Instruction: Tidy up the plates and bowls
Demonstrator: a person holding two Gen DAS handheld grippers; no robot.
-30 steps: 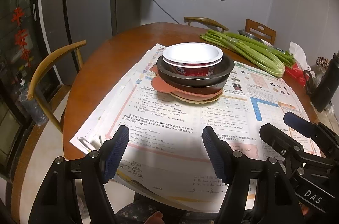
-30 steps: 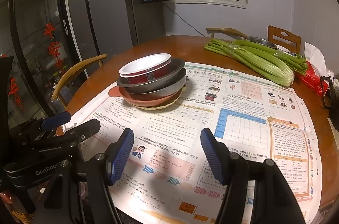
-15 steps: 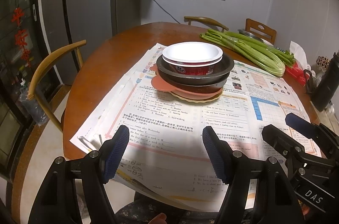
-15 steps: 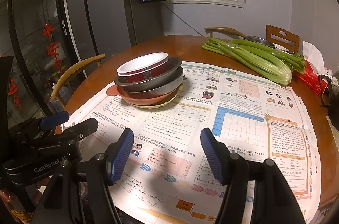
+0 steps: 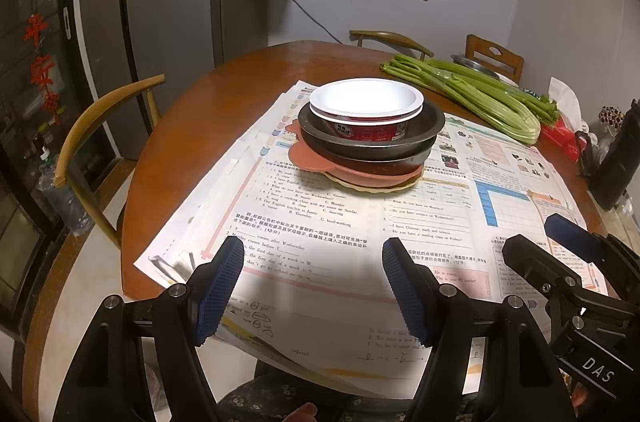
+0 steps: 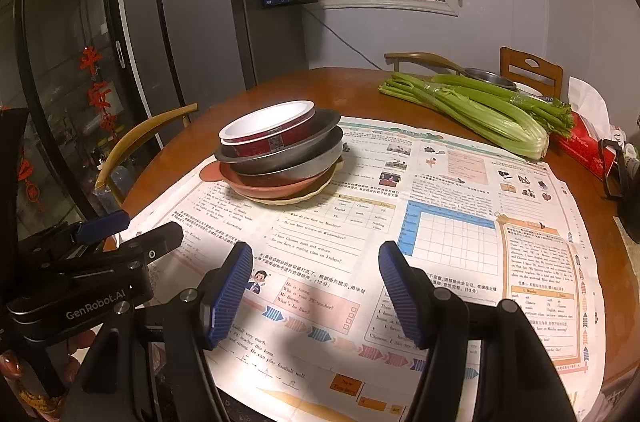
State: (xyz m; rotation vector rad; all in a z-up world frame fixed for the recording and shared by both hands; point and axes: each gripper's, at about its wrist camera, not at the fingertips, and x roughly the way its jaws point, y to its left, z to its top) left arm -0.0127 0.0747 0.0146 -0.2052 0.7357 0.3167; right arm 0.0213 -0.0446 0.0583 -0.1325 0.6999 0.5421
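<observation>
Several dishes form one stack (image 5: 366, 138) at 12 o'clock on the desk (image 5: 224, 102): a light white-and-red bowl (image 5: 366, 102) on top looks easiest to pinch by its thin rim. The metal pans (image 6: 288, 154) beneath seem stiff, slippery and heavier. The left hand-held gripper (image 5: 312, 286) and right hand-held gripper (image 6: 316, 288) both hang wide and empty.

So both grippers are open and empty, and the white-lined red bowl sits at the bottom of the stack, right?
Not quite: the red bowl sits on top of the stack, inside the metal pans, as the left wrist view shows. Both the left gripper and right gripper are open and empty.
</observation>
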